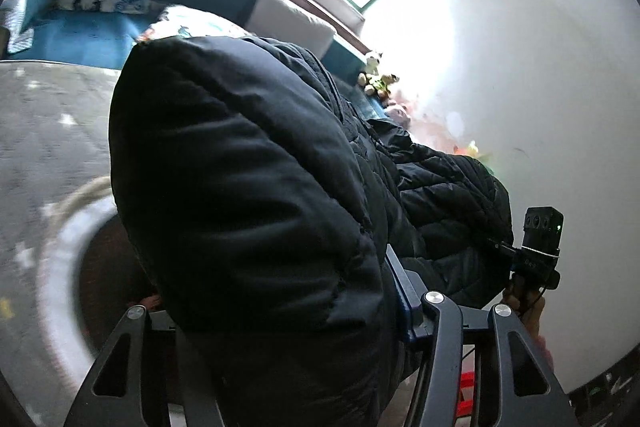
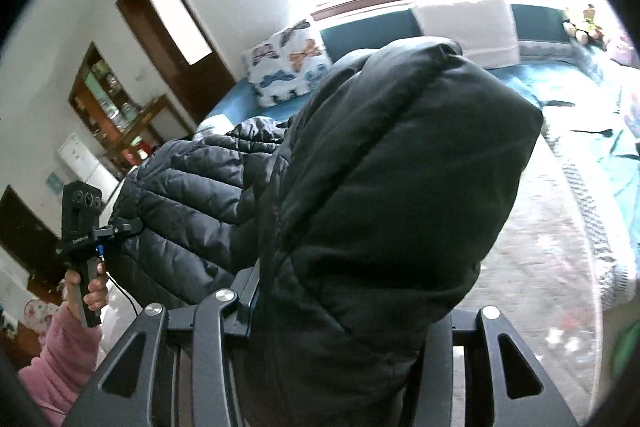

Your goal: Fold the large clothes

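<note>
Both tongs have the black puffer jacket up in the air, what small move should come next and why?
Probably lower the black puffer jacket onto the bed and spread it flat. It hangs bunched from the left tongs and right tongs, draping over both cameras, so no clean fold line shows yet; the blue bed behind looks like the nearest flat surface.

quilted matt black jacket (image 1: 248,187), dark wooden door (image 2: 176,39)

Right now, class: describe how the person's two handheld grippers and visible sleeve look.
Both grippers are dark metal linkages with silver pivot bolts. The left gripper has a black lensed camera block, blue fitting and thin black cable; a pink sleeve shows. The right gripper carries a black camera block with a green light.
</note>
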The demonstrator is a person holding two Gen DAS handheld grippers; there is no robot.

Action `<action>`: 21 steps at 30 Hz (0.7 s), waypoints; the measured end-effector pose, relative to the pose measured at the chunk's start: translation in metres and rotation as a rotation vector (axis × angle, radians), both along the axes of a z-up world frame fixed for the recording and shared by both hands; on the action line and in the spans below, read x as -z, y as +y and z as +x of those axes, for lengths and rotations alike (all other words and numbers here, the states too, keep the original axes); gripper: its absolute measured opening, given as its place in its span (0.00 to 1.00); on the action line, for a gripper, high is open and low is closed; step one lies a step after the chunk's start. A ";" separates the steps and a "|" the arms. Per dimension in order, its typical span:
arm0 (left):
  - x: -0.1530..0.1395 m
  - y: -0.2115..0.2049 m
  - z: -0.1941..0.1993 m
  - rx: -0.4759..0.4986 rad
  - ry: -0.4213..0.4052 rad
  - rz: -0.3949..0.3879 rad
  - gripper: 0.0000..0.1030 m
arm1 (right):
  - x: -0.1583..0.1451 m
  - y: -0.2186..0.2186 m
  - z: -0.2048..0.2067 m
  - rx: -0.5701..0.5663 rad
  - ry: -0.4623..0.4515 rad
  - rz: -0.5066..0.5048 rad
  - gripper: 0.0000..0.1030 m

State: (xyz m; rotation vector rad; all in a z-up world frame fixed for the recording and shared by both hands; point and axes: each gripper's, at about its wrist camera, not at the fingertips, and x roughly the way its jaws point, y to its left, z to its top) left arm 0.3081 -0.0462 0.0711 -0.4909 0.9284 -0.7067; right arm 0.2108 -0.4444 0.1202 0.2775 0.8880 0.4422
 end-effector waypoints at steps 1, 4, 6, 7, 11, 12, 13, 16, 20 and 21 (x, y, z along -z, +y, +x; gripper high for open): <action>0.008 -0.016 0.011 0.011 0.005 0.015 0.58 | 0.005 -0.009 0.002 0.015 0.010 0.001 0.47; 0.038 -0.043 0.018 0.027 0.069 0.045 0.58 | 0.034 -0.030 0.008 0.056 0.054 0.014 0.48; 0.066 -0.062 0.025 0.011 0.144 0.091 0.62 | 0.069 -0.044 0.014 0.088 0.122 0.032 0.51; 0.079 -0.079 0.027 0.000 0.171 0.110 0.65 | 0.083 -0.046 0.015 0.103 0.153 0.032 0.54; 0.098 -0.078 0.034 -0.007 0.238 0.023 0.79 | 0.143 -0.065 0.016 0.160 0.243 0.096 0.79; 0.097 -0.081 0.033 -0.006 0.239 0.021 0.79 | 0.148 -0.071 0.016 0.168 0.242 0.122 0.81; 0.094 -0.083 0.034 -0.004 0.241 0.025 0.79 | 0.150 -0.072 0.016 0.174 0.245 0.141 0.81; 0.088 -0.067 0.037 -0.008 0.233 0.028 0.79 | 0.144 -0.071 0.014 0.169 0.266 0.126 0.81; 0.093 -0.003 0.041 -0.079 0.187 0.056 0.79 | 0.127 -0.082 0.005 0.190 0.269 0.037 0.81; 0.084 0.006 0.042 -0.095 0.168 0.066 0.79 | 0.121 -0.083 -0.001 0.198 0.264 -0.001 0.81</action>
